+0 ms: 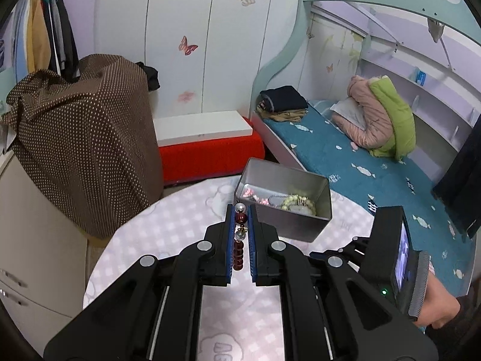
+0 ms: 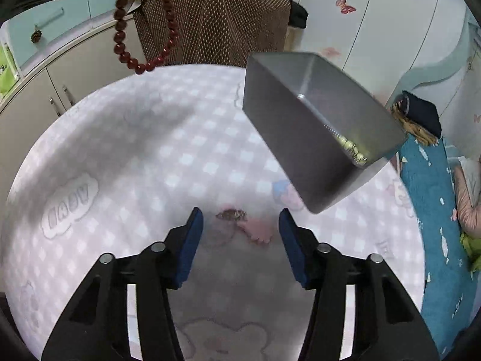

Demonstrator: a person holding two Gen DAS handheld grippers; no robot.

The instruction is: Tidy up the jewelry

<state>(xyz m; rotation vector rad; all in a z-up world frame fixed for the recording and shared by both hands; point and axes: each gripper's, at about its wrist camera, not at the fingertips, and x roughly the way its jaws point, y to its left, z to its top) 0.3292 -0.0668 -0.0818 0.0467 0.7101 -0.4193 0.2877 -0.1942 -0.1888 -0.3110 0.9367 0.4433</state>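
Observation:
My left gripper (image 1: 241, 213) is shut on a dark red bead bracelet (image 1: 239, 248) with pearl beads, held above the round table just short of the metal tin (image 1: 303, 228). The tin holds a pale green bead bracelet (image 1: 297, 203), a silver chain and pink pieces. In the right wrist view the red bracelet (image 2: 144, 30) hangs at the top left, and the tin (image 2: 300, 132) stands to the right. My right gripper (image 2: 240, 219) is open and empty, low over a small brownish jewelry piece (image 2: 232, 214) lying on the table.
The round table (image 2: 120, 150) has a pink checked cloth. A brown dotted cover (image 1: 84, 138) drapes something left of it. A bed with a blue sheet (image 1: 375, 174), a red and white box (image 1: 207, 144) and cabinets (image 2: 60, 75) surround the table.

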